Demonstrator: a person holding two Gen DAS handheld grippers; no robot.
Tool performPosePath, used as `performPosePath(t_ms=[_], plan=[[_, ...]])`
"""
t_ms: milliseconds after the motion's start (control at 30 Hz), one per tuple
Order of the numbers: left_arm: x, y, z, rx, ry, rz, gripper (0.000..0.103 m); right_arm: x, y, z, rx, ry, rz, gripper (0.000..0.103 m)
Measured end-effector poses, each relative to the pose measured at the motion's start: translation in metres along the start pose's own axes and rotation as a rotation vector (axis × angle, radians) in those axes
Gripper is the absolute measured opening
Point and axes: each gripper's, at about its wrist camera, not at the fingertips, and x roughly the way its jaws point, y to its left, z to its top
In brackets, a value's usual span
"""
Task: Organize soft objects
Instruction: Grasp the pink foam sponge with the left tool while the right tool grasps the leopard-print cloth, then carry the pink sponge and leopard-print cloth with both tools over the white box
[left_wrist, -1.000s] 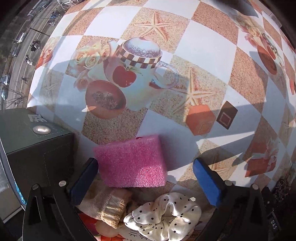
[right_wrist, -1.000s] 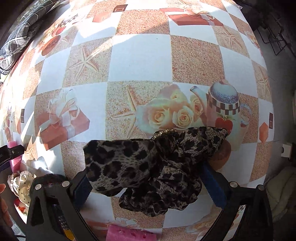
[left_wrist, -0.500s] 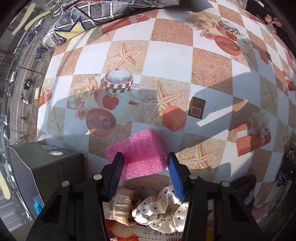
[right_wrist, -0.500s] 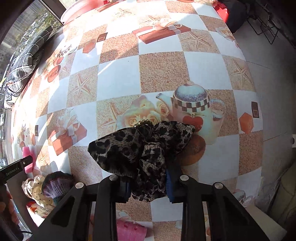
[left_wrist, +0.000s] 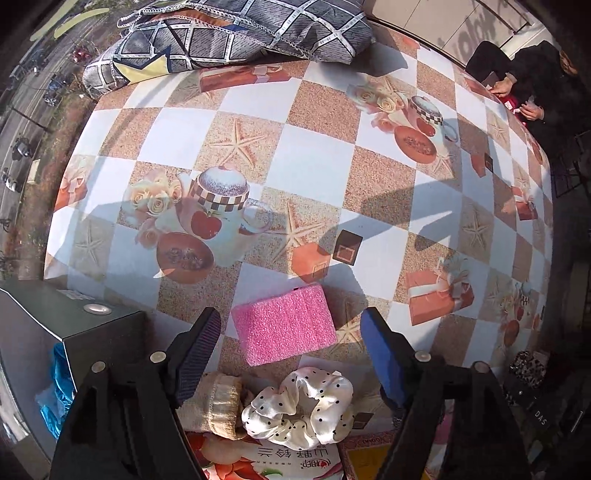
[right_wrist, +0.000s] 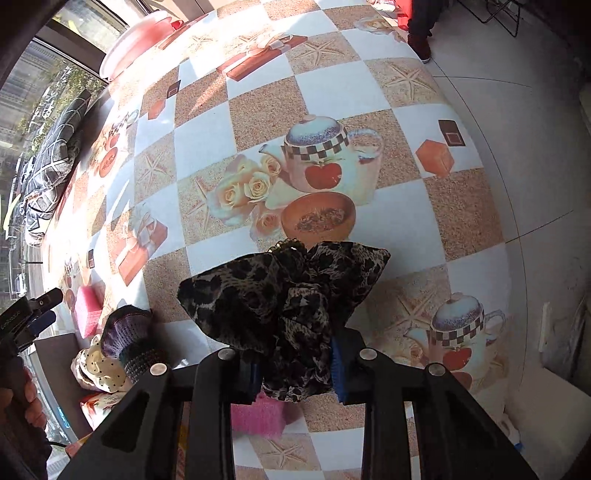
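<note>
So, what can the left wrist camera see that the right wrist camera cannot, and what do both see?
Only the left wrist view shows the dark box, a seated person at the far edge, and the left tongs opening above the table with nothing between them.

Only the right wrist view shows the right tongs shut on the leopard scrunchie, plus a second pink sponge below them.

Both show the checkered tablecloth, the pink sponge, the polka-dot scrunchie and the patterned cushion.

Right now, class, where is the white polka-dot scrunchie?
In the left wrist view, the white polka-dot scrunchie lies bottom centre, just below the pink sponge and right of the beige knitted item.
</note>
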Motion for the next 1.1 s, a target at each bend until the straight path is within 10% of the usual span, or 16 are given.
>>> performPosePath(t_ms=[633, 733, 1100], plan=[[0.066, -0.018, 0.000, -0.129, 0.136, 0.177, 0.089, 0.007, 0.007, -0.007, -0.007, 0.025, 0.021, 0.030], [0.076, -0.009, -0.006, -0.148, 0.143, 0.110, 0.103, 0.004, 0.009, -0.009, -0.019, 0.019, 0.021, 0.030], [0.080, 0.022, 0.018, -0.145, 0.141, 0.042, 0.089, -0.005, 0.008, -0.014, -0.028, 0.008, 0.005, 0.030]])
